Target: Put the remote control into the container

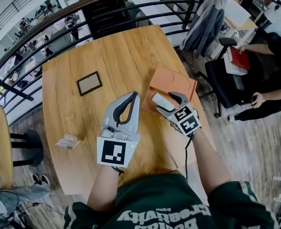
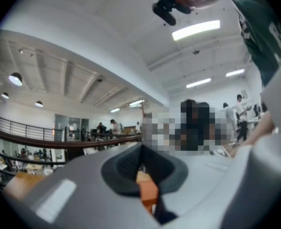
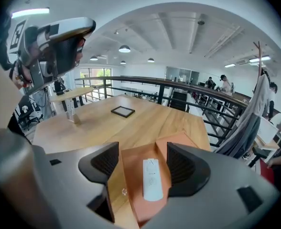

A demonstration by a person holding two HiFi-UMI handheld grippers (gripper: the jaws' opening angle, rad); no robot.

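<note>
Grey fingers of our right gripper (image 3: 143, 165) stand apart on either side of the white remote control (image 3: 152, 179), which lies flat inside the orange container (image 1: 176, 80). Left of the container, our left gripper (image 2: 141, 163) is closed on nothing. If we withdraw crookedly, a finger could catch the container's wall and drag it toward the bench (image 1: 112, 56) edge.

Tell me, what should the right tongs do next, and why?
Probably lift the right tongs straight up and away: they stand open, and the white remote already lies flat inside the orange container.
</note>
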